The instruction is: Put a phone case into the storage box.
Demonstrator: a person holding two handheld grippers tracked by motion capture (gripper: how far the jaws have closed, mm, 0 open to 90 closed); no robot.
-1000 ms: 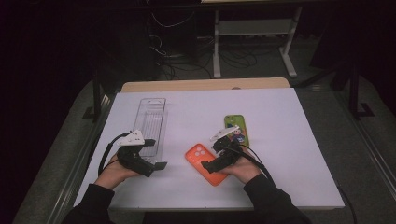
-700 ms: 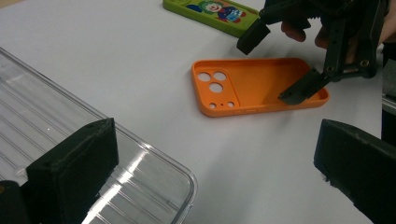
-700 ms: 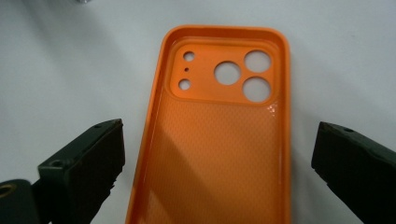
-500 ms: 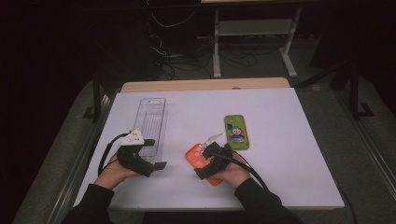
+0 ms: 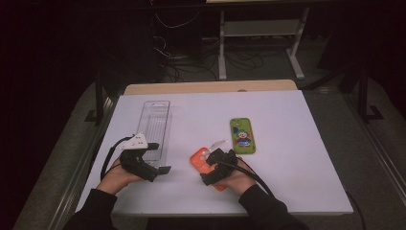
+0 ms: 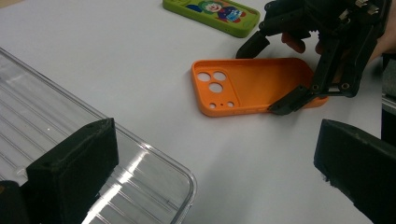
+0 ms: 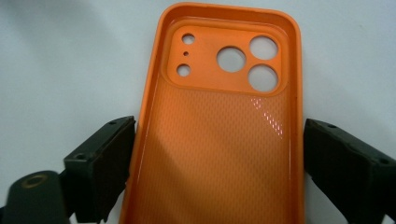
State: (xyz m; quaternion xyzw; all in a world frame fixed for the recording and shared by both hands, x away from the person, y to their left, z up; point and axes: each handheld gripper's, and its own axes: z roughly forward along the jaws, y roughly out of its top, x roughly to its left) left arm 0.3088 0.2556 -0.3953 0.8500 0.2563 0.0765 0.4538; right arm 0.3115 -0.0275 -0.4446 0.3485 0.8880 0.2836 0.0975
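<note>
An orange phone case lies inside-up on the white table, camera holes at its far end. My right gripper straddles its near half. In the right gripper view the jaws of the right gripper have just been closing, and its pads lie against both long edges of the orange case. A green phone case with a clown picture lies flat to the right of it. My left gripper rests open at the near end of a clear plastic tray, holding nothing; one of its jaws sits over the tray.
The white table has bare room at the right and the back. Its near edge runs just under the person's sleeves. Beyond the far edge are a wooden strip, dark floor, cables and a metal rack.
The right hand moved left and down from beside the green case onto the orange case, leaving the green case in full view. Left hand unmoved.
</note>
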